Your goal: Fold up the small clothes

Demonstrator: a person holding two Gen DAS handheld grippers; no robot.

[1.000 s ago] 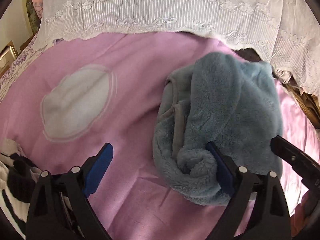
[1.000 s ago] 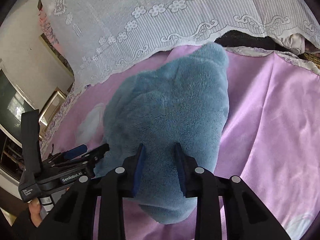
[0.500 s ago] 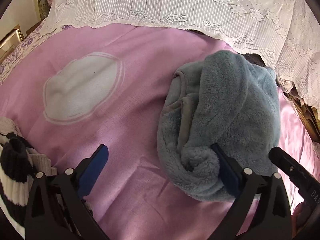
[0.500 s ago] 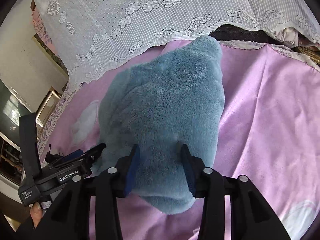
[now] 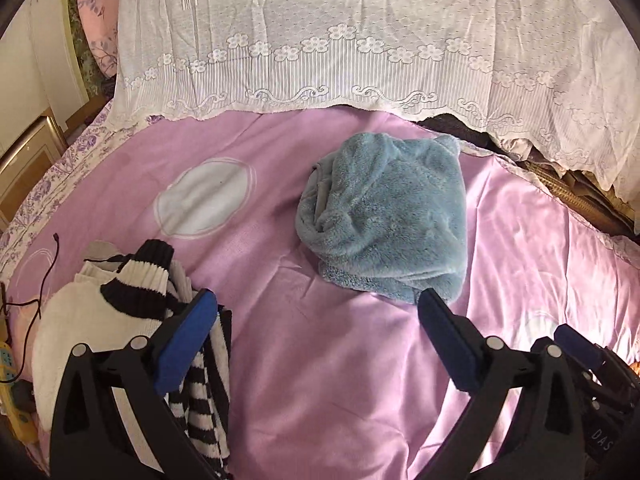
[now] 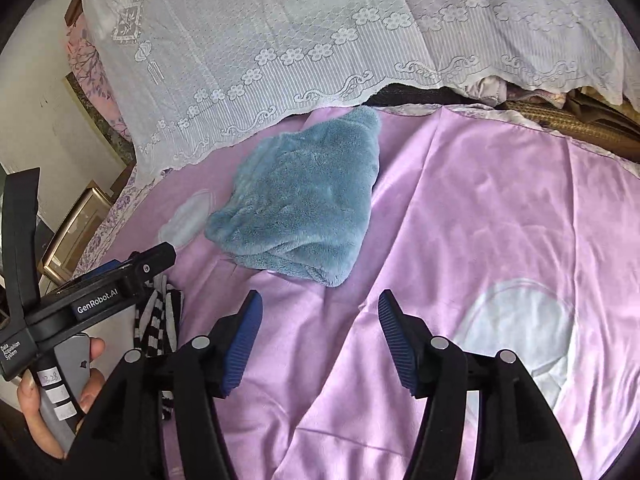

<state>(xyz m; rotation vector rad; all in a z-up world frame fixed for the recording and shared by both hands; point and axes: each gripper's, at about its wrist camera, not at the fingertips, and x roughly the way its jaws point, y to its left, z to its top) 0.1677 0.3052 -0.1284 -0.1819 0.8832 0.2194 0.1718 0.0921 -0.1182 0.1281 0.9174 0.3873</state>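
On the far left of the left wrist view, a thin black cable (image 5: 48,276) trails over the pink sheet (image 5: 320,380) near a yellow item (image 5: 12,364) at the bed's edge. Next to it lies a heap of clothes: a white garment (image 5: 80,320) under a black-and-white striped knit (image 5: 160,276), which runs down behind the left finger of the left tongs (image 5: 316,340). Those tongs stand wide open with nothing between the blue pads (image 5: 184,340); only bare sheet shows in the gap. A pale oval print (image 5: 204,198) marks the sheet beyond the heap.

Right of the oval, near the middle of the bed, the blue fleece (image 5: 388,216) lies folded into a compact bundle, its rolled edge towards the camera. It rests just beyond the tip of the left tongs' right finger, apart from it. Behind it a white lace cover (image 5: 340,40) hangs down to the sheet.

In the right wrist view, a hand (image 6: 48,396) at the lower left grips the handle of the left tongs (image 6: 132,272), with the striped knit (image 6: 160,320) below. The fleece (image 6: 304,208) lies up and left of centre, clear of the right tongs (image 6: 320,312). The right tongs' jaws have just been opening and now stand partly open and empty over the sheet (image 6: 480,220), holding nothing. A second pale oval (image 6: 516,328) lies to their right.
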